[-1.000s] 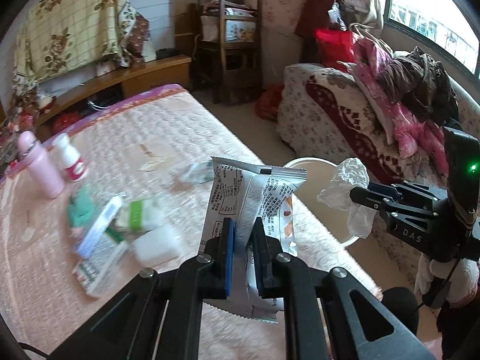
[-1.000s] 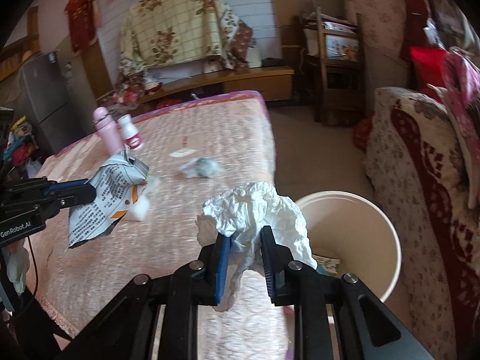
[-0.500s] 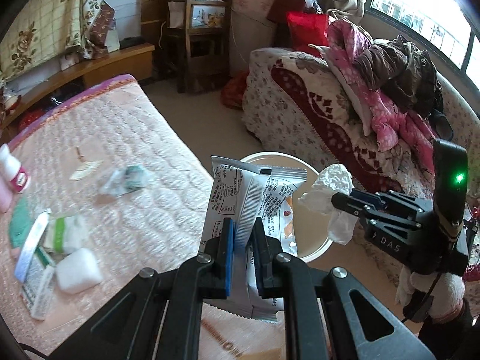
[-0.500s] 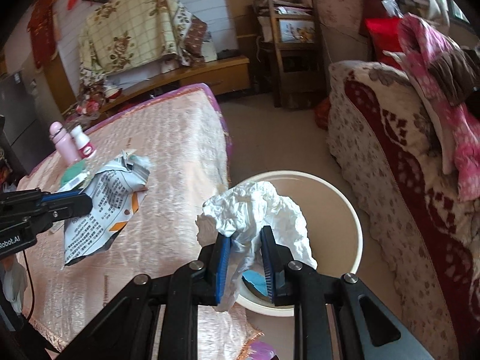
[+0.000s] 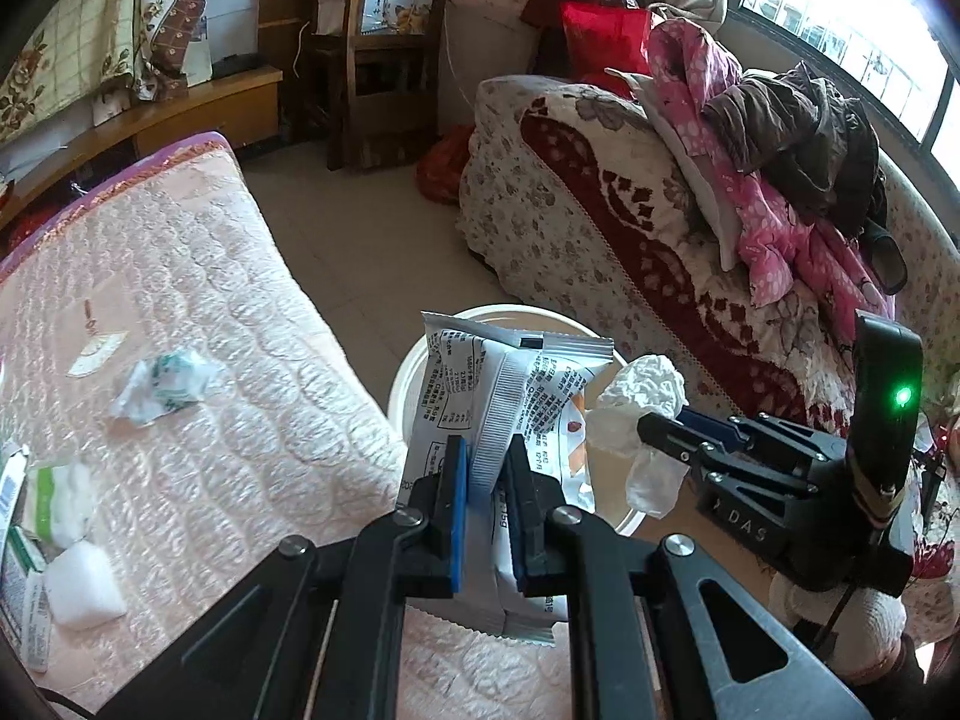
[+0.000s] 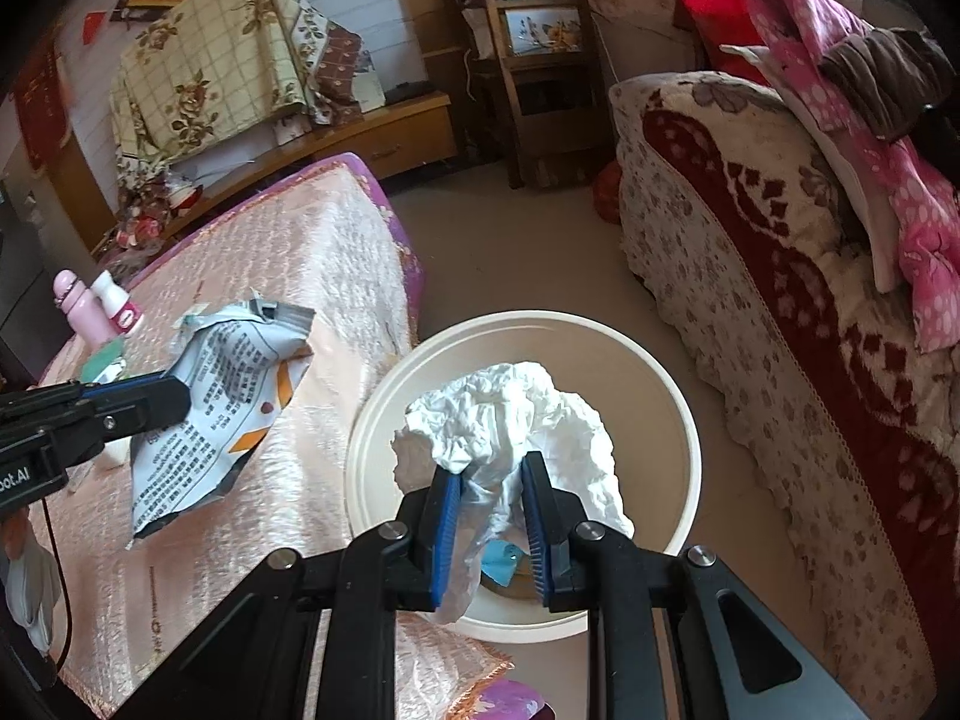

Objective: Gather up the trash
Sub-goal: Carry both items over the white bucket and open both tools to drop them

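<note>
My left gripper is shut on a printed snack wrapper and holds it at the bed's edge, beside the round cream trash bin. My right gripper is shut on a crumpled white tissue and holds it right above the bin's opening. The left gripper with the wrapper shows at the left of the right wrist view. The right gripper with the tissue shows at the right of the left wrist view. A crumpled green-white wrapper lies on the pink bed cover.
White pads and small packets lie at the bed's left. A pink bottle and a small white bottle stand on the bed. A floral sofa with piled clothes stands right of the bin. A wooden chair stands behind.
Both grippers moved right off the bed toward the bin. The tissue now hangs over the bin's opening, and the wrapper has come to the bin's side.
</note>
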Motion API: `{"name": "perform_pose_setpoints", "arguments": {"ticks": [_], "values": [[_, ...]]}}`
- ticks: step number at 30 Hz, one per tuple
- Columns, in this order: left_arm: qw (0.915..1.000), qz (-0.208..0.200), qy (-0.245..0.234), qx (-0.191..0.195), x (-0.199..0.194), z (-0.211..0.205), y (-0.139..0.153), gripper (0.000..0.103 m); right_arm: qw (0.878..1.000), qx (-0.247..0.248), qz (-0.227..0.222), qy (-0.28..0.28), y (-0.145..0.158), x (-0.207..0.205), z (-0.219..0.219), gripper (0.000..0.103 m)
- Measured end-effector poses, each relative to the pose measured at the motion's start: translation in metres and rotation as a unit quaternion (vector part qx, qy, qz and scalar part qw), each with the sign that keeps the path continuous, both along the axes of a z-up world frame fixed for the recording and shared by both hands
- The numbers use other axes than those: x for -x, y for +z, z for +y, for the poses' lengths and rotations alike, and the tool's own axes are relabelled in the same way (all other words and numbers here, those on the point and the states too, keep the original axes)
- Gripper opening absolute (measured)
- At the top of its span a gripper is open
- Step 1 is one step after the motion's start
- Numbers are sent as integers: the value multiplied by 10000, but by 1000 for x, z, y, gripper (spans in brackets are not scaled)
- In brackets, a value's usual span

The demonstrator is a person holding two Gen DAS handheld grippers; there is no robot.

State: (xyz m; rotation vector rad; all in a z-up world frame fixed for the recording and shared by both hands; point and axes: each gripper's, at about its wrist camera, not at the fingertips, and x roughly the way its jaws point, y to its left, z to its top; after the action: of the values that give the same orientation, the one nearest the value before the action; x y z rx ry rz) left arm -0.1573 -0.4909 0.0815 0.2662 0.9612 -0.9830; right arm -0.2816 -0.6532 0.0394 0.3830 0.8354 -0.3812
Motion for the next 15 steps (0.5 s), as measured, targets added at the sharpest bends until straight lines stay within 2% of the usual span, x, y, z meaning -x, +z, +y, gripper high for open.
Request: {"name": "perform_pose_setpoints", "arguments": {"ticks": [15], "values": [[9999, 116, 26, -58, -6, -23, -19, 12, 9997, -91, 144, -182, -21, -9, -19, 23]]}}
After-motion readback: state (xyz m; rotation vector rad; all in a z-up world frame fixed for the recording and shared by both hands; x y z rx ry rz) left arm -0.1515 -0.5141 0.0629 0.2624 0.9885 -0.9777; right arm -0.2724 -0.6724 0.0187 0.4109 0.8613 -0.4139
